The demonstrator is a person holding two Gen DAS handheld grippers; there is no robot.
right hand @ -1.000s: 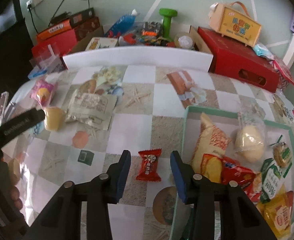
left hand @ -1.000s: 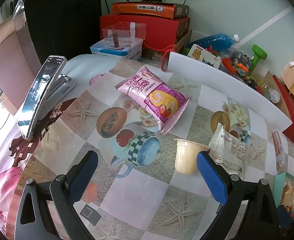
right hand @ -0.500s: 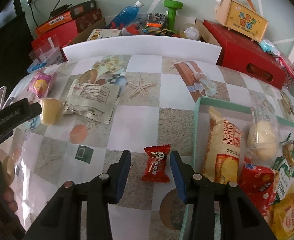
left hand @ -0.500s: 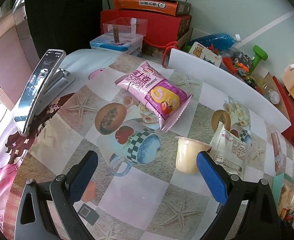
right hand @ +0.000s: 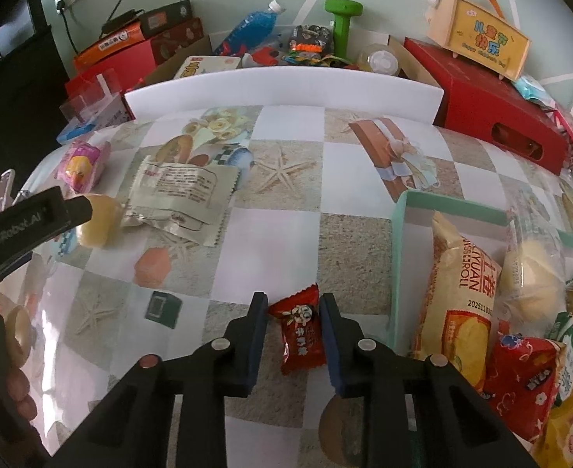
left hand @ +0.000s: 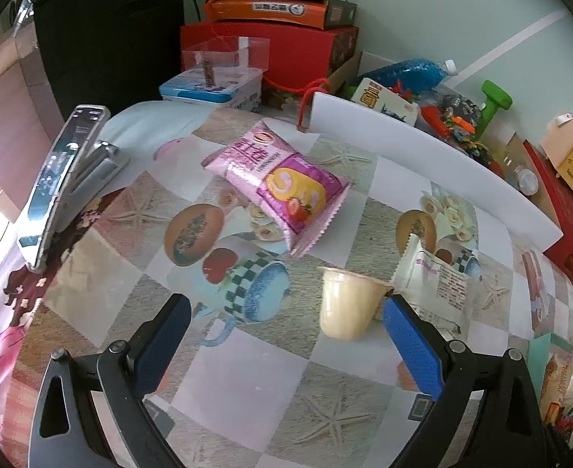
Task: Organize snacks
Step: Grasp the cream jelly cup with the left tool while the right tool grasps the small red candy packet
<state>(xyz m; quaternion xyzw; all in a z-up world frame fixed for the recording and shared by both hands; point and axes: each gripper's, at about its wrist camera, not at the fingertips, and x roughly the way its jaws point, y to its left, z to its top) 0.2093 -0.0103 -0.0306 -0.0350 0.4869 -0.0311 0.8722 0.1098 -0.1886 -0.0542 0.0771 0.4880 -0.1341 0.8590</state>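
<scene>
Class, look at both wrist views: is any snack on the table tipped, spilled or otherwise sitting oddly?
Yes. The pudding cup by the left gripper lies tipped on its side, rim against the white wrapper. Nothing has spilled.

Red candy (right hand: pixel 301 334): small red wrapper with crimped ends, lying flat on the surface between the right claw (right hand: pixel 293 312) pads, at 6 o'clock.
Jelly cup (left hand: pixel 349 304): pale yellow, upright, just beside the white packet.
White packet (right hand: pixel 183 195): flat, printed text up, at 10 o'clock.
Pink bag (left hand: pixel 278 181): puffed, tilted, at 12 o'clock.
Teal tray (right hand: pixel 399 241): at 3 o'clock, filled with yellow and red snack bags.
</scene>
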